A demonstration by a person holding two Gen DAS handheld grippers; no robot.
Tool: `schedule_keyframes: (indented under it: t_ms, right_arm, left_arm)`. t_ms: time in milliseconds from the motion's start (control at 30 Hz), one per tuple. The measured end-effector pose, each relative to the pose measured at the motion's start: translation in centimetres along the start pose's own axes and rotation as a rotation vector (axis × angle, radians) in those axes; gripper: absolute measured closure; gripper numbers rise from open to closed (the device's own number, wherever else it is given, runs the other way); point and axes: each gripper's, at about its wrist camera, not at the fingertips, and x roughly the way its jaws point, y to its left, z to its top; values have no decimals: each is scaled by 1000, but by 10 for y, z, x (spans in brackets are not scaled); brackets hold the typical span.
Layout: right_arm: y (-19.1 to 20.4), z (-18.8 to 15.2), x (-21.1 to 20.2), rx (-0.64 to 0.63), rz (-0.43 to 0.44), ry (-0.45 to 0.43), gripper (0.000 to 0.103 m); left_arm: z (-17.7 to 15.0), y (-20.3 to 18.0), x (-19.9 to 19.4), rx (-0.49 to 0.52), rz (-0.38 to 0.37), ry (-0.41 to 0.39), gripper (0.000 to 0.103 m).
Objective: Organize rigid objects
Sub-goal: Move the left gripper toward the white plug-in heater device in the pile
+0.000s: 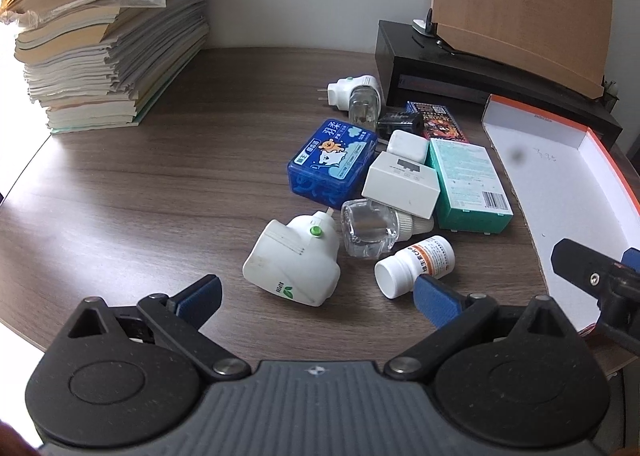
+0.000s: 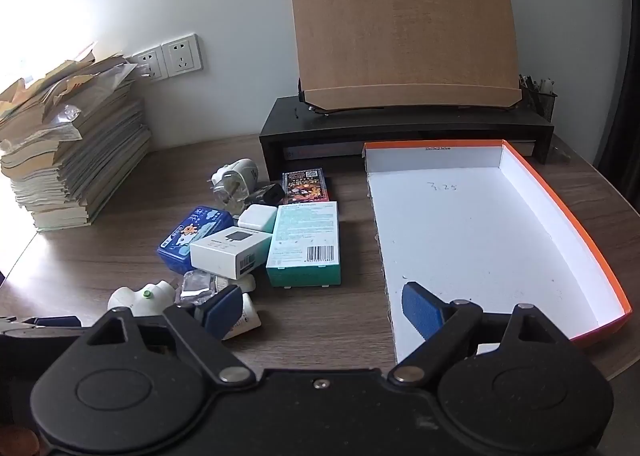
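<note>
Tray: we saw an orange-walled box lid with a white floor, nothing in it but handwritten digits, on the desk right of the clutter.
Pile: we found a blue case, white box, teal box, dark card pack, white charger and black adapter crowded together, several touching.
Front items: a white plug-in, clear bottle and pill bottle lay on their sides.
Left gripper: we held it spread wide and empty above the plug-in.
Right gripper: also spread wide, gripping nothing, at the tray's near corner.
</note>
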Motion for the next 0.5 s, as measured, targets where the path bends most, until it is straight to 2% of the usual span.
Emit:
schedule_keyframes:
  t_ms: [200,500]
  right_arm:
    - [4,8,-4,-5,-6,13,1]
    - [11,3,18,19,20,18,1]
  left_arm:
    - [1,5,6,3,0,10,0]
    - [5,11,16,4,-6,28,0]
